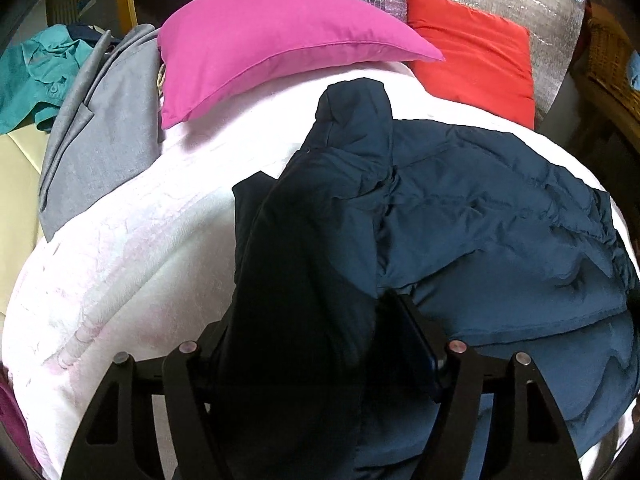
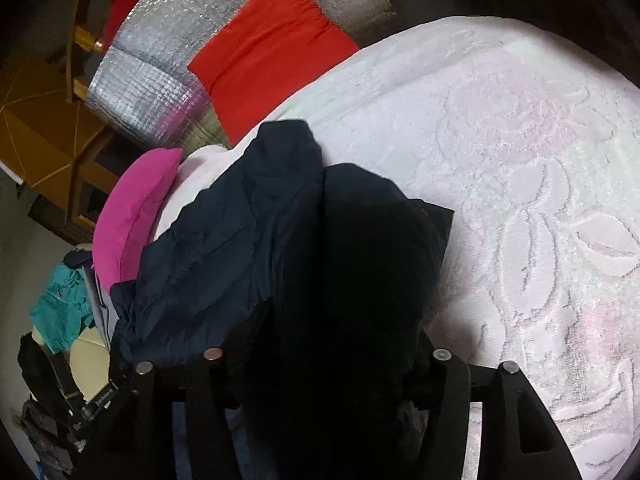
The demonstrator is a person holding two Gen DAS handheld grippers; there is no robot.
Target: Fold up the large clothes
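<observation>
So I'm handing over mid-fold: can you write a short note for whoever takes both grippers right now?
Left gripper: closed on a bunched fold of the navy quilted puffer jacket.
Right gripper: dark jacket fabric fills its jaws; the grip itself is hidden.
Jacket lies crumpled on the white embossed bedspread, near the magenta pillow and red cushion.
Done: jacket picked up at its near edge.
Left: spread it flat, fold it. Grey garment and teal shirt wait at the bed's side.

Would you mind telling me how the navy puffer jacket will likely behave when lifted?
The navy puffer jacket will probably flop and drape: it already lies crumpled on the white bedspread. Its quilted puffiness suggests it is light for its bulk. The smooth shell may slip.
</observation>
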